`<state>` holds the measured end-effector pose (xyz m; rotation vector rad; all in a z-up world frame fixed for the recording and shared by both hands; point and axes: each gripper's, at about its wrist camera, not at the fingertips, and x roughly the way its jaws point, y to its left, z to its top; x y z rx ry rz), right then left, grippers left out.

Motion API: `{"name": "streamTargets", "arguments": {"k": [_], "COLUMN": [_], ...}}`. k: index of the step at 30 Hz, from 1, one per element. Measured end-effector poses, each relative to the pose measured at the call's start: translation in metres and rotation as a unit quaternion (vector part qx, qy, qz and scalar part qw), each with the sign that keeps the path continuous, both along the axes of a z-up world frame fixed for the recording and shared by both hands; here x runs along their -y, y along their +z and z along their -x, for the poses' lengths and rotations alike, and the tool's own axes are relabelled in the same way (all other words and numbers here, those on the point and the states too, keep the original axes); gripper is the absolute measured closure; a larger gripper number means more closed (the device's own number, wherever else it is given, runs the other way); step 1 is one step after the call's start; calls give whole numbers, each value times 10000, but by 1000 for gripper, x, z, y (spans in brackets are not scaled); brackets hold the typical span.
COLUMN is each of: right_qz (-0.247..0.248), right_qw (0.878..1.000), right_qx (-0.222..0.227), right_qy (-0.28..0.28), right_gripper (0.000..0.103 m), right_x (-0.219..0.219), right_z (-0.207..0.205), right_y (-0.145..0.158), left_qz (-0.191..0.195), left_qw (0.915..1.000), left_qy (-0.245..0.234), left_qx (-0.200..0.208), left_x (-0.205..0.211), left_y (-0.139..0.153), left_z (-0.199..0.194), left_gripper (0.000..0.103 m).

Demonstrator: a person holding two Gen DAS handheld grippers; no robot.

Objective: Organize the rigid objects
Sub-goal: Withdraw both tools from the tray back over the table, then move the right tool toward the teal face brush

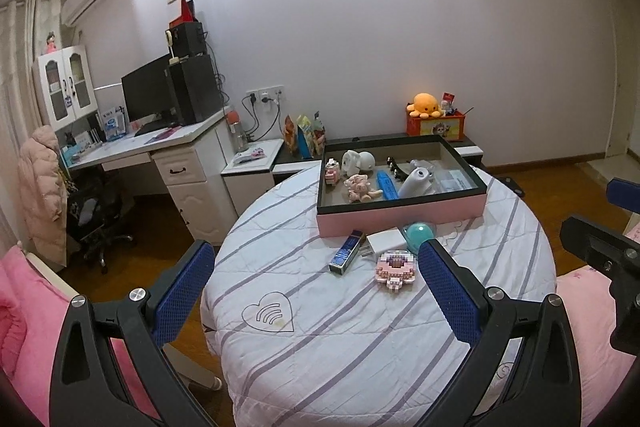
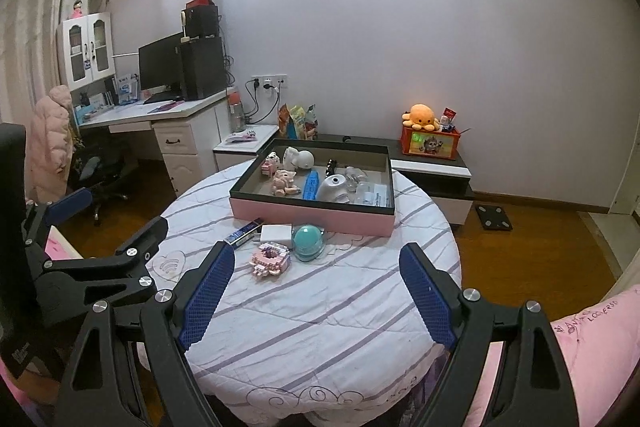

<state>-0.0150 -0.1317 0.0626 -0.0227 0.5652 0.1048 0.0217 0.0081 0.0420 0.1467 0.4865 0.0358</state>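
Hovering both my left gripper (image 1: 316,279) and right gripper (image 2: 318,285) released and empty, I target the pink building-block model (image 2: 271,259) on the striped round desk (image 2: 320,339), just before the pink-sided tray (image 2: 312,217); I should straddle its flat sides squarely.

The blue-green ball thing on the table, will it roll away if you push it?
The teal ball looks round and smooth, so it would probably roll on the striped cloth. It likely slips from the pads too. The pink box just behind might stop it.
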Motion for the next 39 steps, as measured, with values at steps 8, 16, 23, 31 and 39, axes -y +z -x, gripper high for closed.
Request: {"name": "streamTargets", "arguments": {"k": [8,16,23,31,39], "right_qz": [-17,34,69,146,169], "right_qw": [9999,9991,9943,9805,9672], "right_qx": [-100,-376,-1053,-1957,-2535], "right_qy": [-80,-169,-152,-94,46], "right_gripper": [17,17,17,17,17], "right_x": [4,5,3,-4,-15], "right_z": [-9,-46,-100,-171,-220], "right_y": [-3,-15,-51,-106,-146], "left_qz": [7,-38,-202,-166,-288], "left_qw": [10000,9991,9927,9793,9666], "left_qy": [34,69,161,51,-63], "left_qx": [-47,-420,-1181,-2018,-2546], "left_x": [-1,-6,-11,-16,-13], "left_y": [-2,-17,-58,-112,-150], "left_z": [-4,-44,-102,-167,-209], "left_gripper": [0,0,0,0,0]}}
